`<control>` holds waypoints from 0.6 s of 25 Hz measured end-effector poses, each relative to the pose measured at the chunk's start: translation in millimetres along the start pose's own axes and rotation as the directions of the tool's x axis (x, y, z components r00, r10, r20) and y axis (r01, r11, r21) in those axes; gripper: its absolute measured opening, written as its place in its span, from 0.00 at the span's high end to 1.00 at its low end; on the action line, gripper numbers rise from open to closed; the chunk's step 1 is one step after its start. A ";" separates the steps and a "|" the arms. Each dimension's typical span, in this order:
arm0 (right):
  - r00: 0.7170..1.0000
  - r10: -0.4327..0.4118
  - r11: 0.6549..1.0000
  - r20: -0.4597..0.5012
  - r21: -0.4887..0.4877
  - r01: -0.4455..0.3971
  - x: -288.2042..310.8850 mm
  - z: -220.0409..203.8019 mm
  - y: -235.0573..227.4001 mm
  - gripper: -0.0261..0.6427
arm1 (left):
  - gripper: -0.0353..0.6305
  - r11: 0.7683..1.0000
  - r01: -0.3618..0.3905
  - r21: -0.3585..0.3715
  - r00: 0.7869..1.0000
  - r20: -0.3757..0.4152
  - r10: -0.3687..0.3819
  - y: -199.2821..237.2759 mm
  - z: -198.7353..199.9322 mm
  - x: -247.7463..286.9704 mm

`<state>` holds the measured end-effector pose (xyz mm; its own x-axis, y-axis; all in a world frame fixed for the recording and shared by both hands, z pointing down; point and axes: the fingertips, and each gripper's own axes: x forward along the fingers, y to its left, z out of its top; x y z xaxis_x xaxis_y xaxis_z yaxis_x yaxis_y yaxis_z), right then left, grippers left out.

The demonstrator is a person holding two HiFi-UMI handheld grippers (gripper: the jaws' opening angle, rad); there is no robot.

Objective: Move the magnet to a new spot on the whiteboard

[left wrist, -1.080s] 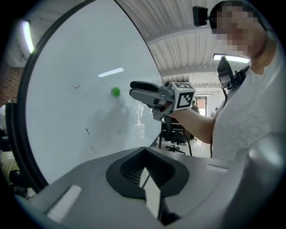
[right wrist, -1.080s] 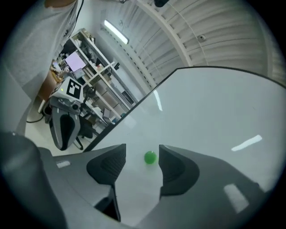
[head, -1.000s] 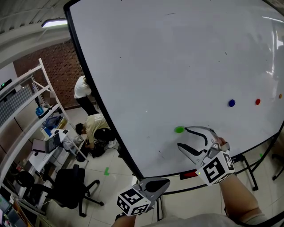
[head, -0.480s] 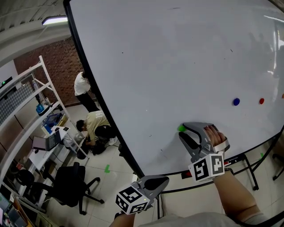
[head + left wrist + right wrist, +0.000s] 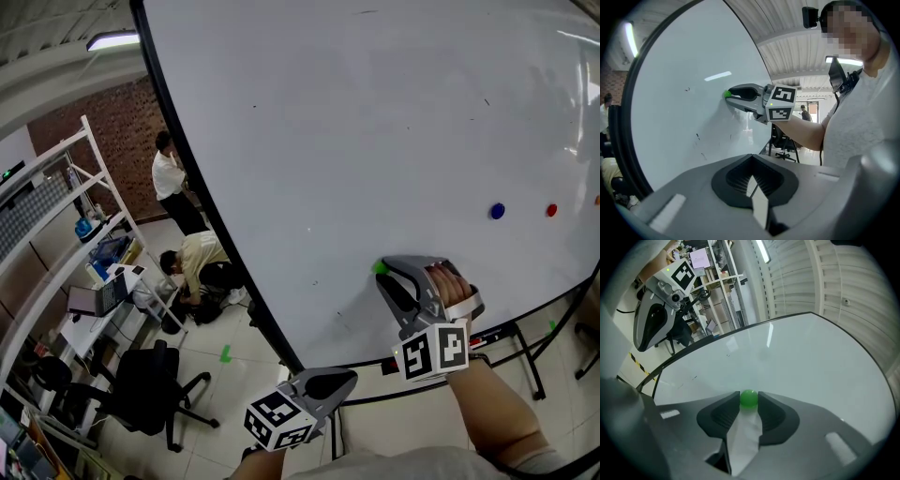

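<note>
The green magnet (image 5: 380, 267) sticks to the whiteboard (image 5: 375, 122) near its lower edge. My right gripper (image 5: 386, 273) is at the board with its jaws closing round the magnet. In the right gripper view the green magnet (image 5: 749, 398) sits between the two jaw tips of the right gripper (image 5: 749, 402), and both touch it. The left gripper view shows the same green magnet (image 5: 727, 94) at the tip of the right gripper (image 5: 733, 96). My left gripper (image 5: 349, 380) hangs low, away from the board, shut and empty.
A blue magnet (image 5: 497, 211) and a red magnet (image 5: 551, 210) stick to the board further right. Left of the board stand a white shelf rack (image 5: 56, 234) and a black office chair (image 5: 145, 389). One person stands (image 5: 169, 178) and another crouches (image 5: 192, 267) there.
The right gripper has moved up to the board and closed its wide-open jaws round the green magnet. The left gripper has stayed put.
</note>
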<state>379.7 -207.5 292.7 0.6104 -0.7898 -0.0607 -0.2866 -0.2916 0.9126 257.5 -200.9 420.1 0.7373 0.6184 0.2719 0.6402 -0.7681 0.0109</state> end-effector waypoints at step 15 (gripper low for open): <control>0.956 0.207 0.883 0.207 0.382 -0.274 -64.2 32.9 4.1 0.78 | 0.97 1.000 -0.023 0.010 1.000 0.018 0.023 -10.6 9.6 -6.3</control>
<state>315.0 -175.7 287.0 0.3713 -0.9273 0.0471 -0.7022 -0.2472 0.6677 248.1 -195.0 409.0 0.7555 0.6034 0.2550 0.6252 -0.7805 -0.0054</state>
